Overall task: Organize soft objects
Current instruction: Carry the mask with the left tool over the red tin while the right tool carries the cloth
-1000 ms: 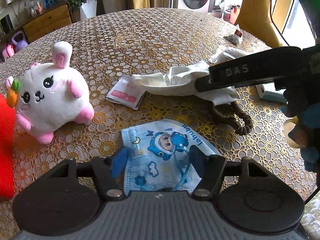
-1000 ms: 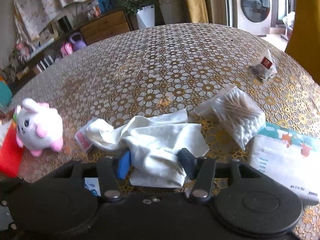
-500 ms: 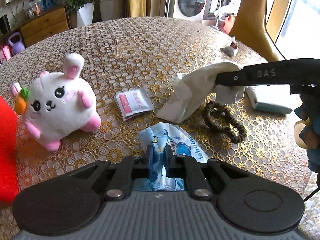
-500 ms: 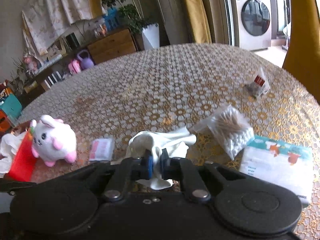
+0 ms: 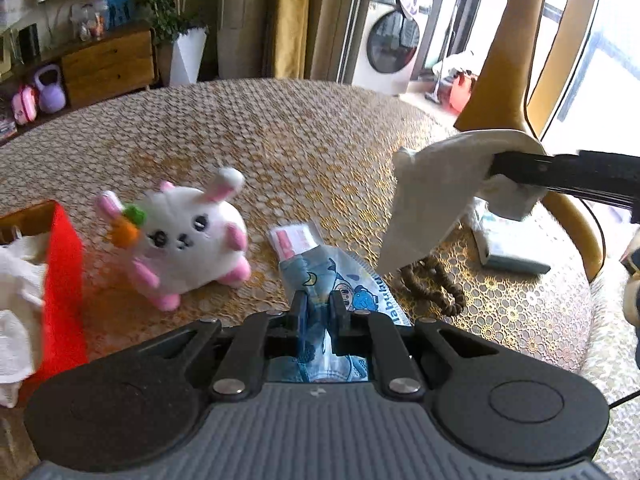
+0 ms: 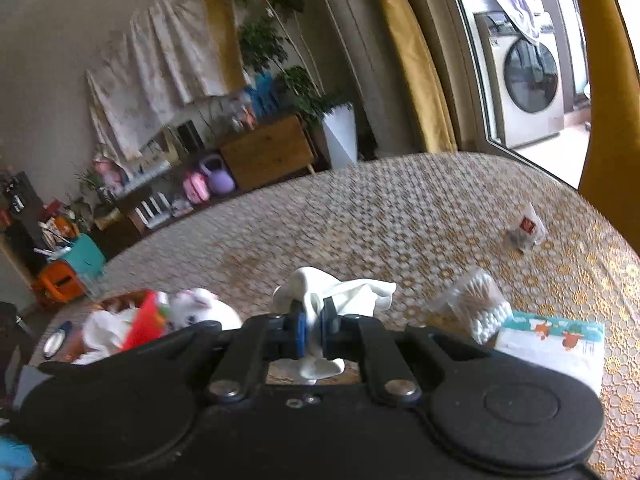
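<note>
My left gripper (image 5: 318,308) is shut on a blue cartoon face mask (image 5: 352,284) and holds it just above the table. My right gripper (image 6: 313,322) is shut on a white cloth (image 6: 340,290) and holds it in the air; the cloth also shows hanging at the right of the left wrist view (image 5: 432,204). A white and pink plush bunny (image 5: 188,236) sits on the table left of the mask. A red container (image 5: 62,276) with white cloth inside stands at the far left.
The round table has a gold floral cover (image 5: 280,140). On it lie a pink sachet (image 5: 294,240), a brown bead string (image 5: 432,284), a tissue pack (image 6: 556,348), a bag of cotton swabs (image 6: 480,304) and a small packet (image 6: 526,230). A yellow chair (image 5: 516,92) stands at the right.
Both grippers have risen, lifting the mask and the white cloth further off the table. The left view has swung left, bringing the red container more into view.
</note>
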The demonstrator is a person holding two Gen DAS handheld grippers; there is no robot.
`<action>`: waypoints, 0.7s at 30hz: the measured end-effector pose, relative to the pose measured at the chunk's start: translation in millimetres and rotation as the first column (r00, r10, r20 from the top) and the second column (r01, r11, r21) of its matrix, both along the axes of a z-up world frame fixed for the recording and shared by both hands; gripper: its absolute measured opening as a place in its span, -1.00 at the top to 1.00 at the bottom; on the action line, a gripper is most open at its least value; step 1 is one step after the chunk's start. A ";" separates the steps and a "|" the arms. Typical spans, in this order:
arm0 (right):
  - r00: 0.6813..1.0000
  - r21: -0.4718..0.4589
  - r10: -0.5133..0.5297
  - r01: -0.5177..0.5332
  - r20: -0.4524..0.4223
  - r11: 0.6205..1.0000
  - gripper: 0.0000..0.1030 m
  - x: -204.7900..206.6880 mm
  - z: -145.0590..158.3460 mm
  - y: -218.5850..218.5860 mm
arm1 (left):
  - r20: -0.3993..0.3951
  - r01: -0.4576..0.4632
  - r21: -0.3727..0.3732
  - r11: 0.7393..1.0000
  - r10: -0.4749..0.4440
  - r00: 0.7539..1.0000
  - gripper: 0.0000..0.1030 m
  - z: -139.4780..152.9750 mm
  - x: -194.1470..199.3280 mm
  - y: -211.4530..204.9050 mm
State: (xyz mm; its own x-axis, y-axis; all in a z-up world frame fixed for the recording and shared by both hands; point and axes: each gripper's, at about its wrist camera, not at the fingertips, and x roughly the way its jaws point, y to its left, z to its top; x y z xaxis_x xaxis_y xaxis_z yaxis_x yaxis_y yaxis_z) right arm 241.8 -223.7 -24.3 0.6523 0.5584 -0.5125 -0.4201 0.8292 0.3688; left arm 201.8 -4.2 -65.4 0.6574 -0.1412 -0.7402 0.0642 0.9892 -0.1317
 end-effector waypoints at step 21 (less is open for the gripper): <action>0.985 0.007 0.143 -0.144 0.095 0.990 0.87 -68.9 63.1 58.4 | 0.136 -0.083 -0.036 0.996 0.087 0.987 0.79 74.2 -64.5 91.5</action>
State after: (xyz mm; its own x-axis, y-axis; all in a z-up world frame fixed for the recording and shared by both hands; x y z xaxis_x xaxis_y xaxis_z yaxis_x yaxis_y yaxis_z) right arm 172.9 -165.3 38.8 0.6099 0.6563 -0.4442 -0.5678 0.7529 0.3329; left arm 137.3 87.3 8.9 0.7629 -0.1011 -0.6386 -0.0004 0.9876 -0.1568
